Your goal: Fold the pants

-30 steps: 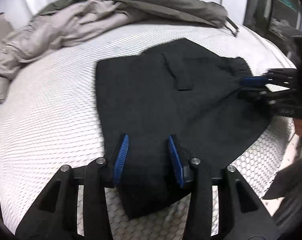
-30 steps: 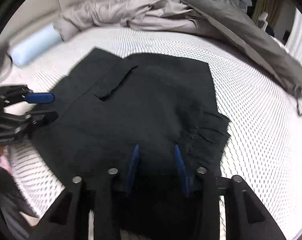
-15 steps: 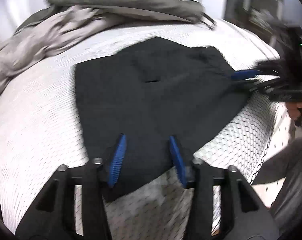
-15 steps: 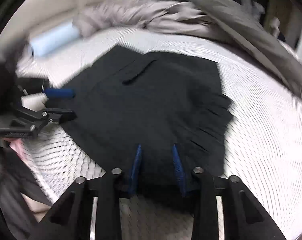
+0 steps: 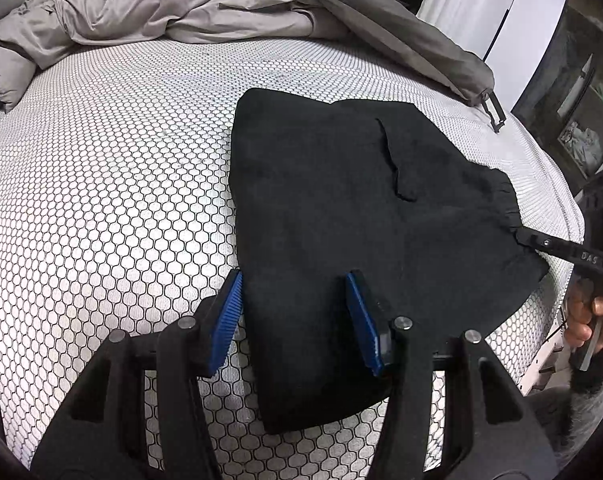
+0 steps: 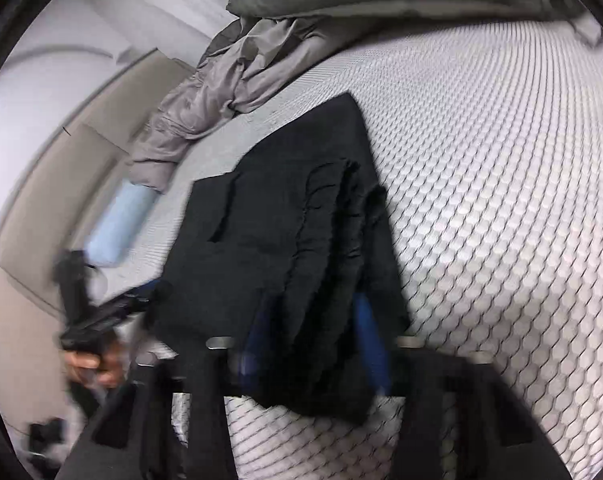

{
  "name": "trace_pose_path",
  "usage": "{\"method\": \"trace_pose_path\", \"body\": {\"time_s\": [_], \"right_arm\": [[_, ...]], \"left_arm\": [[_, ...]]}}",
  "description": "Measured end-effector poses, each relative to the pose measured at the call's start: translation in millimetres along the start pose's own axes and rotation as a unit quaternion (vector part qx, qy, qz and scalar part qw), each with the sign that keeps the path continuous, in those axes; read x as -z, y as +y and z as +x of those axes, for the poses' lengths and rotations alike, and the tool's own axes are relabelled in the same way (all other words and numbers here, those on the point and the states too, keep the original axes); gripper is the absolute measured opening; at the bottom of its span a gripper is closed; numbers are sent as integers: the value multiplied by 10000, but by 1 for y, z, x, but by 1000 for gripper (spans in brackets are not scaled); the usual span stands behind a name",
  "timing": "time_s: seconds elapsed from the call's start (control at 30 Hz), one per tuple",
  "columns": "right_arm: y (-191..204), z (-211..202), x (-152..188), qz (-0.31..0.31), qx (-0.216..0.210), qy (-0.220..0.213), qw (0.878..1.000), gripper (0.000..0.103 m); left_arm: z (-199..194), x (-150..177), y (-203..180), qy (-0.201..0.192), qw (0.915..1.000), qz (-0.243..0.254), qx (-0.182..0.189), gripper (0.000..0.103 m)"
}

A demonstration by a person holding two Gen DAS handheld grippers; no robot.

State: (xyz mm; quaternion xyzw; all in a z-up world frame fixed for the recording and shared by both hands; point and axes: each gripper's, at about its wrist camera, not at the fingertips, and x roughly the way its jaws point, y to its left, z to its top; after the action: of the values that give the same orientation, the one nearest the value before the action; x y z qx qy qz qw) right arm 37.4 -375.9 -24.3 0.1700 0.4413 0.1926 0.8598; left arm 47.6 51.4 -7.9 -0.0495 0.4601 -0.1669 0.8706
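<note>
The black pants (image 5: 353, 200) lie folded on the white honeycomb mattress (image 5: 113, 184). My left gripper (image 5: 293, 308) is open, its blue pads either side of the pants' near corner, not closed on it. In the blurred right wrist view my right gripper (image 6: 313, 332) has the gathered waistband end of the pants (image 6: 301, 216) bunched between its blue pads; how tightly it is closed cannot be told. The right gripper also shows in the left wrist view (image 5: 557, 248) at the pants' right edge, and the left gripper in the right wrist view (image 6: 117, 308).
A rumpled grey duvet (image 5: 173, 12) lies along the far side of the mattress, and also shows in the right wrist view (image 6: 341, 4). A light blue pillow (image 6: 117, 224) lies at the left. The mattress edge (image 5: 561, 200) drops off at the right.
The right gripper has swung and tilted, and the waistband end is now bunched between its pads. The left gripper has shifted so that the pants sit further right in its view; it stays open.
</note>
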Motion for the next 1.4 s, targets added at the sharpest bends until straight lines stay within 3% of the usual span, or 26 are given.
{"method": "trace_pose_path", "body": {"time_s": [0.13, 0.2, 0.3, 0.37, 0.4, 0.47, 0.53, 0.57, 0.6, 0.7, 0.73, 0.83, 1.03, 1.3, 1.4], "right_arm": [[14, -22, -4, -412, -10, -309, 9987, 9], [8, -13, -4, -435, 392, -167, 9981, 11], [-9, 8, 0, -156, 614, 237, 9977, 27], [-13, -7, -3, 82, 335, 113, 9993, 34], [-14, -14, -3, 105, 304, 25, 9995, 45], [-18, -29, -1, 107, 319, -204, 9992, 53], [-27, -28, -2, 288, 191, -145, 9993, 64], [-32, -23, -2, 438, 63, -80, 9990, 64], [-40, -20, -3, 539, -41, -14, 9985, 64], [-43, -4, -4, 673, -255, 42, 9974, 62], [-41, -3, -4, 606, -205, 53, 9979, 45], [-30, -1, 4, 508, -194, 113, 9985, 32], [-26, -2, 17, 543, -226, 38, 9983, 32], [-31, 5, 1, 608, 38, -112, 9981, 30], [-30, 1, 1, 492, 174, -81, 9986, 35]], "left_arm": [[1, 1, 3, 4, 10000, 21, 54, 49], [-1, 4, -3, -5, 9999, 87, 54, 49], [-2, 6, -13, 9, 9999, 122, -19, 49], [-5, 7, -9, -5, 10000, 52, -26, 49], [-6, 7, -7, -12, 10000, 21, -35, 49], [-5, 7, -3, 21, 10000, -47, -7, 49], [-1, 7, 0, 80, 9999, -137, 67, 49], [2, 6, 1, 74, 9998, -167, 111, 48], [3, 4, 0, 43, 9997, -172, 165, 39], [9, 0, -7, -30, 10000, -63, -71, 36], [10, -2, -10, -44, 9999, -29, -143, 36], [14, -7, -12, -125, 9995, -27, -293, 35], [18, -12, -13, -147, 9993, -32, -347, 35], [34, -33, -17, -187, 9984, -74, -524, 35], [35, -35, -18, -208, 9983, -72, -546, 35]]}}
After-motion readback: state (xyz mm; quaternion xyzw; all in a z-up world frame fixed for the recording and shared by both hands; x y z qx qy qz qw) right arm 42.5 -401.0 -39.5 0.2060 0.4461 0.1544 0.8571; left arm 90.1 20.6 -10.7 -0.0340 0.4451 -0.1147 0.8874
